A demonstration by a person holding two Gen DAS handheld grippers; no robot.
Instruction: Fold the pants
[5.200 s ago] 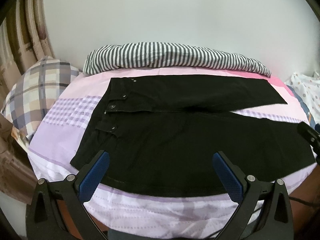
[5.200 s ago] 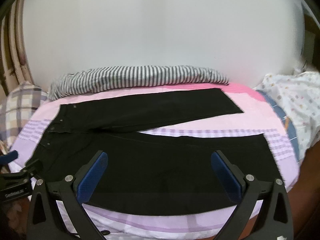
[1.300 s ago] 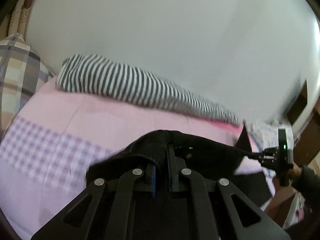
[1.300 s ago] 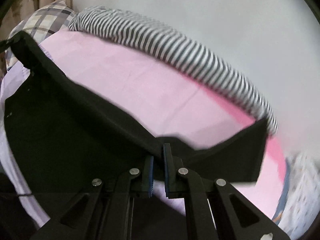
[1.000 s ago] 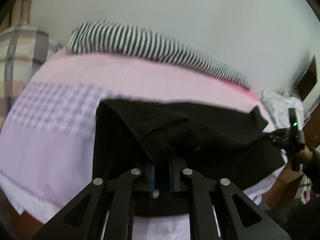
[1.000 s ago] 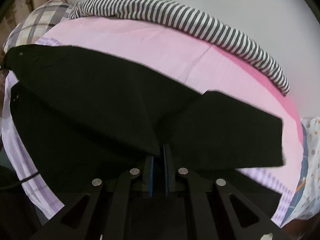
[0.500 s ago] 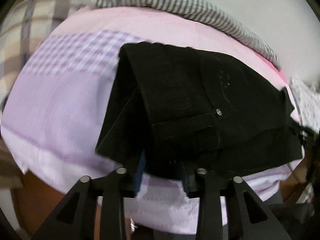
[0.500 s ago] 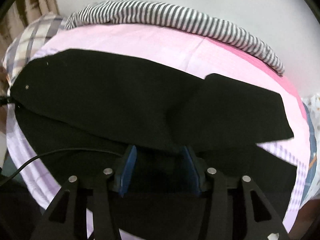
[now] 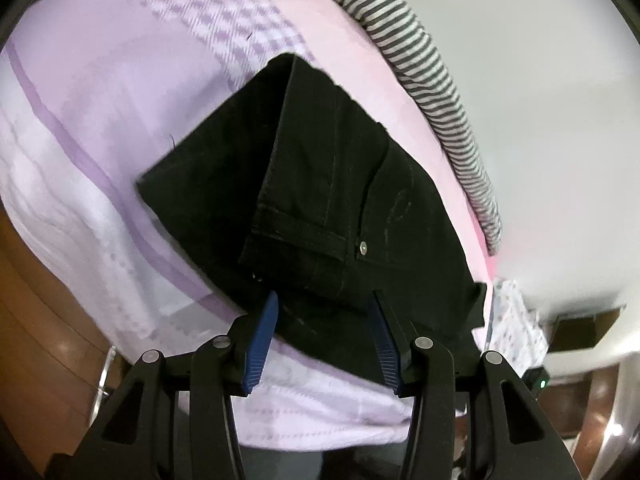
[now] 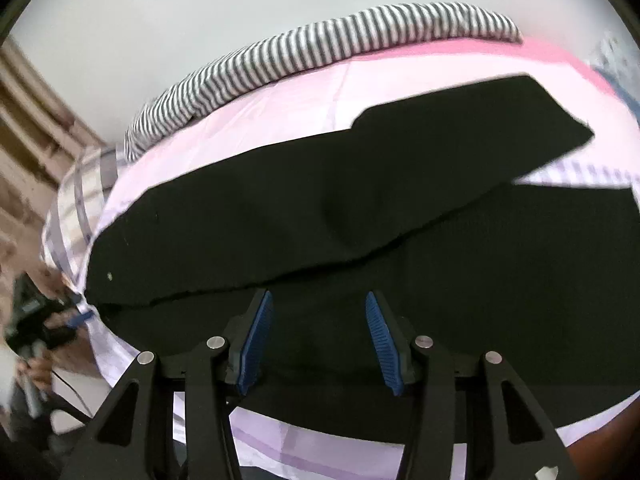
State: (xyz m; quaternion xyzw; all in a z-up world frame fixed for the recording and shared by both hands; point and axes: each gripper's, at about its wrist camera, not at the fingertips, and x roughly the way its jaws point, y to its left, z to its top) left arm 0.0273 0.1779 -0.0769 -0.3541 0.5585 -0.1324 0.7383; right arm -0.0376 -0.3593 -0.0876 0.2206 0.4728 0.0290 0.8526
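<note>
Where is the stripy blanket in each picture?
Left wrist view: the stripy blanket runs down the upper right, beyond the black pants.
Right wrist view: it arcs across the top, against the wall.
Shared landmark: the pants on the pink sheet.

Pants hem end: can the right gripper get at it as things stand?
Probably yes. The right gripper hangs open just above the black pants, pads clear of the cloth. The hem end lies flat and uncovered on the pink sheet, nothing between.
</note>
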